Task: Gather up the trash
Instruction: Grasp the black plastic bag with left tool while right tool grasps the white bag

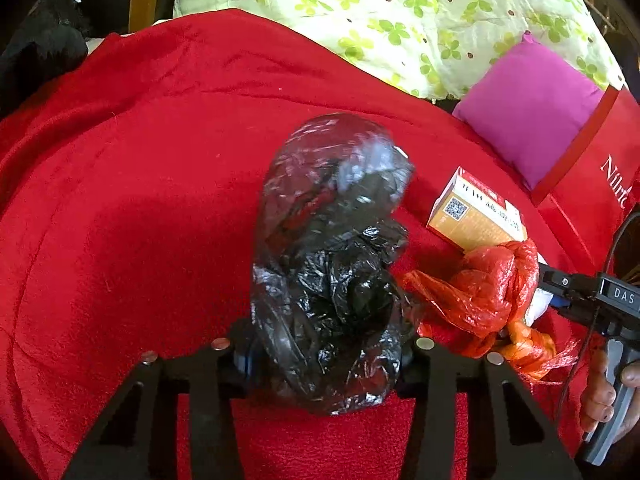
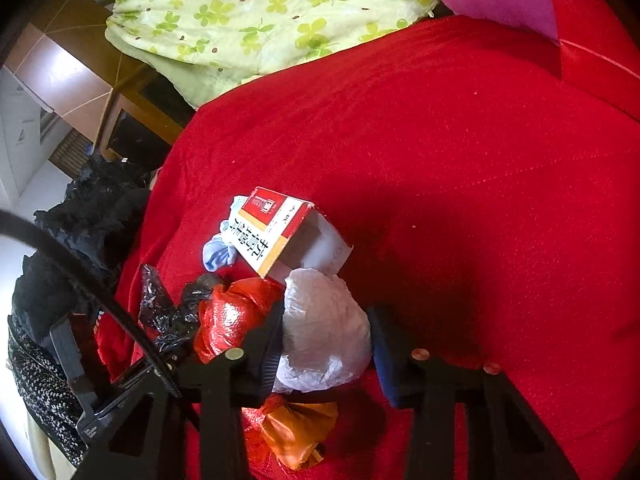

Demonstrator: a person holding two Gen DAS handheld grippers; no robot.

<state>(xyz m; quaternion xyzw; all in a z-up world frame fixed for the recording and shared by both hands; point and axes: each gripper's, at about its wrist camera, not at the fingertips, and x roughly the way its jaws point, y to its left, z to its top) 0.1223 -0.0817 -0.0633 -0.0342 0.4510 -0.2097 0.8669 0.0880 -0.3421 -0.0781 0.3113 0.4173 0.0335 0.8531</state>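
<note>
My left gripper (image 1: 326, 354) is shut on a crumpled black plastic bag (image 1: 332, 264) and holds it above the red blanket (image 1: 120, 200). My right gripper (image 2: 326, 340) has a white crumpled plastic wad (image 2: 324, 332) between its jaws; the left finger touches it, the right finger (image 2: 386, 344) stands a little apart. A red plastic bag (image 2: 232, 316) lies to its left and also shows in the left wrist view (image 1: 488, 292). An open red and yellow carton (image 2: 288, 232) lies just beyond, seen too in the left wrist view (image 1: 476, 212). An orange bag (image 2: 296, 432) lies under the right gripper.
A light blue scrap (image 2: 216, 256) lies beside the carton. A magenta cushion (image 1: 532, 108) and a green floral quilt (image 1: 400, 12) lie at the back. A red bag with white lettering (image 1: 600, 184) stands at the right. Black fabric (image 2: 80, 224) hangs at the blanket's left edge.
</note>
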